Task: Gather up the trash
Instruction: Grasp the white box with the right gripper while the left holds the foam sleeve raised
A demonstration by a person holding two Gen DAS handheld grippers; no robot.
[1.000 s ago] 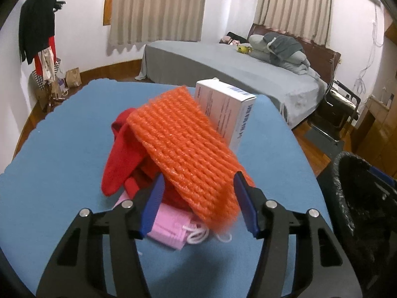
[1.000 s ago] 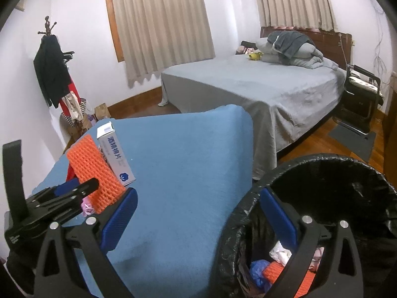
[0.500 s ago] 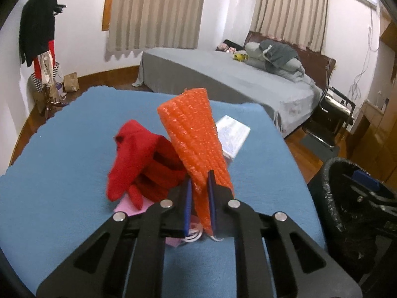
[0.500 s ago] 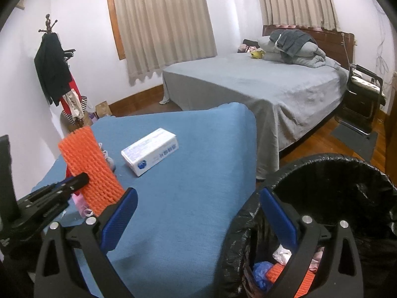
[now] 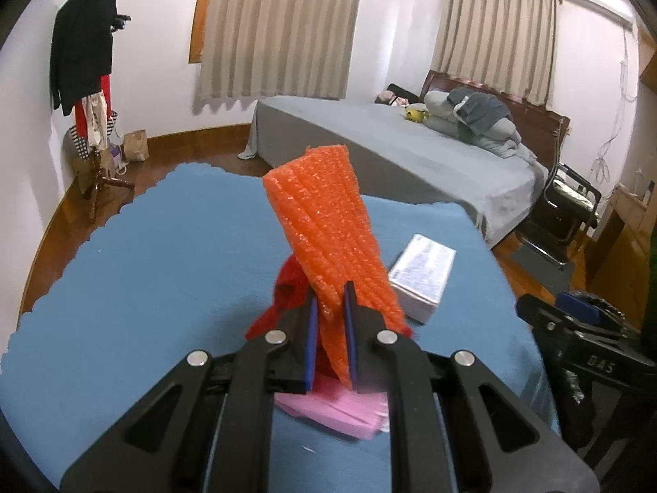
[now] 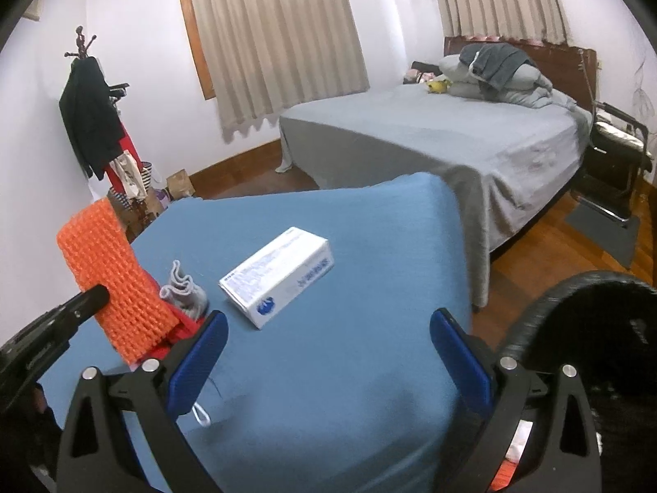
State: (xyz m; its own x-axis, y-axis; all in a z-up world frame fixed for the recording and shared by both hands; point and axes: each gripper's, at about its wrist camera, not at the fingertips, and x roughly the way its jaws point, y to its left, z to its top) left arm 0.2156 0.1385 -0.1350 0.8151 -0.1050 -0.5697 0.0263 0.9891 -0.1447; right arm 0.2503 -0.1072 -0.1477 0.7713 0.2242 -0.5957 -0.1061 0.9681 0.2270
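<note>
While the left claw is clenched on the lower end of the orange ribbed foam-net sleeve, the sleeve stands up and away from the jaws, its long axis running forward and slightly tilted, with the free end well above the blue-covered table. Beneath it a crumpled red cloth and a flat pink packet lie on the table near its front edge, just under the claw; whether the sleeve touches the red cloth cannot be told. A white rectangular cardboard box lies flat toward the table's right side, apart from the heap, and a small grey rag sits beside the red cloth.

The right claw hangs released, its blue pads spread wide with nothing between them, over the table's right front corner. The black-lined trash bin stands just off that right edge, so the sleeve must travel rightward across the table, past the right claw, to reach it. By my reading the left hand carries the piece in hand, while the right is nearer the bin and nearer the box. The sleeve looks light and springy.
</note>
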